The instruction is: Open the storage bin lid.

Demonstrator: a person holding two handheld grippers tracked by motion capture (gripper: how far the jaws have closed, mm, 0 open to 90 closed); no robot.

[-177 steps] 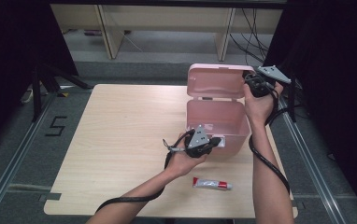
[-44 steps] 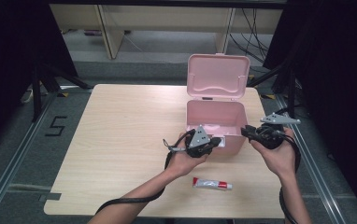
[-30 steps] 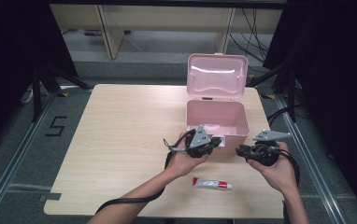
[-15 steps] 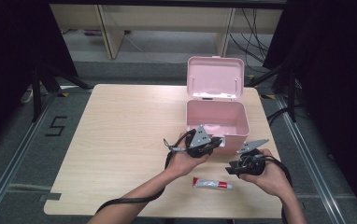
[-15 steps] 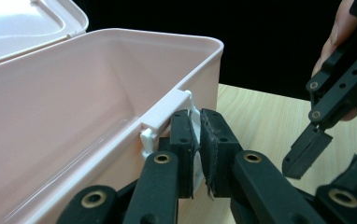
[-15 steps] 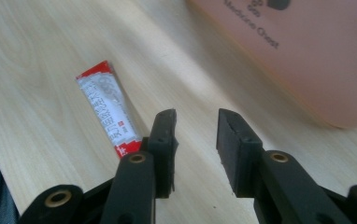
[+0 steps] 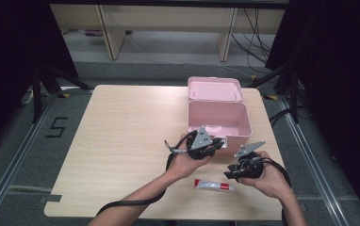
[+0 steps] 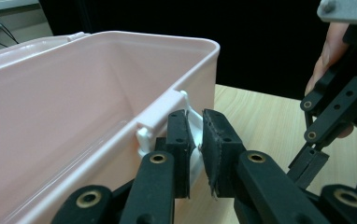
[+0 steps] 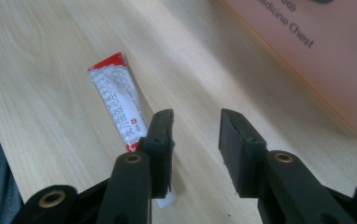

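While the left gripper [image 8: 194, 154] holds the pink box [image 7: 219, 121] steady by the white latch [image 8: 193, 140] on its front wall, the right gripper [image 9: 195, 149] hangs low over the tube [image 9: 117, 100] near the tabletop's [image 7: 121, 127] near edge. By my reading, the step in hand is picking up the tube so it can go into the open box. The left fingers [image 8: 179, 140] stand narrowly apart around the latch and have just been easing open, so whether they press on it I cannot tell. The right fingers [image 9: 160, 135] have just been opening; they stand wide, with nothing between them. One finger overlaps the tube's near end, the rest lying off to that side. Next, the right gripper needs to shift sideways until both fingers straddle the tube, then close.
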